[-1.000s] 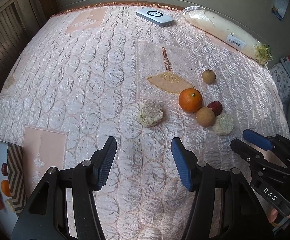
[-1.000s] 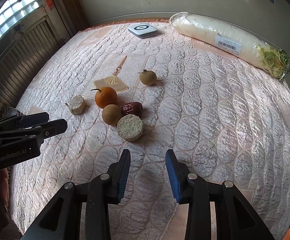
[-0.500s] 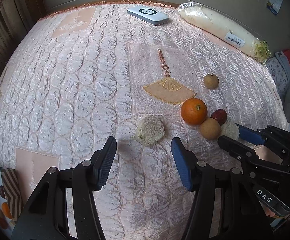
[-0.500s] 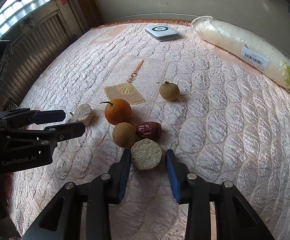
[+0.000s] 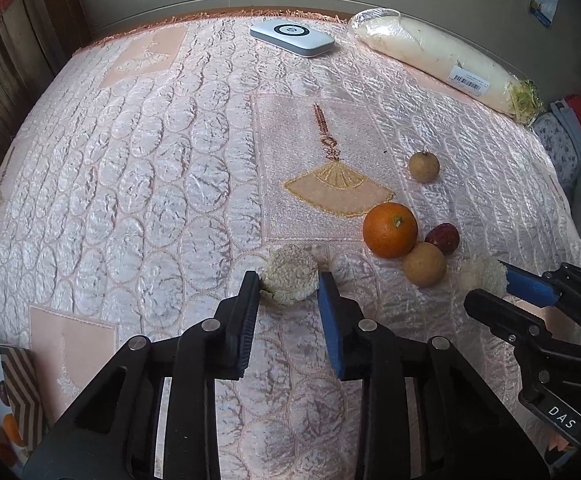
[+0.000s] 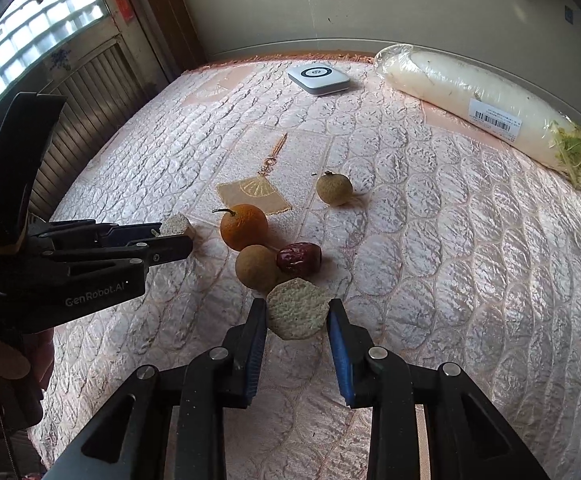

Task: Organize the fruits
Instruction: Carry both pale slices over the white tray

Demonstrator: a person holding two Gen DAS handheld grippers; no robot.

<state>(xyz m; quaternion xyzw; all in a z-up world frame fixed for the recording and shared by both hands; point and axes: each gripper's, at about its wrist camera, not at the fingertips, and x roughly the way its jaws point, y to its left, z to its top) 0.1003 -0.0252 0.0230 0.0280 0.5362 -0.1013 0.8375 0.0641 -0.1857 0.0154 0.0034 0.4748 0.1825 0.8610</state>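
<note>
On the quilted pink cover lie an orange (image 5: 389,230), a tan round fruit (image 5: 425,264) touching it, a red date (image 5: 443,238) and a second tan fruit (image 5: 423,166) farther back. My left gripper (image 5: 288,280) points steeply down and its jaws are closing, with a rough beige chunk (image 5: 290,268) between them and both pads touching its sides. My right gripper (image 6: 298,312) is shut on a second beige chunk (image 6: 296,308), which lies just in front of the tan fruit (image 6: 255,267) and the date (image 6: 298,263).
A wrapped white radish (image 5: 442,62) and a flat white device (image 5: 292,38) lie along the far edge by the wall. A picture card (image 5: 2,400) showing fruits sits at the near left corner. Clothes are piled off the right side. Slatted wooden panels stand at the left.
Both grippers came forward and down onto the beige chunks. The left jaws narrowed from wide apart onto their chunk. The right jaws drew in around theirs.
</note>
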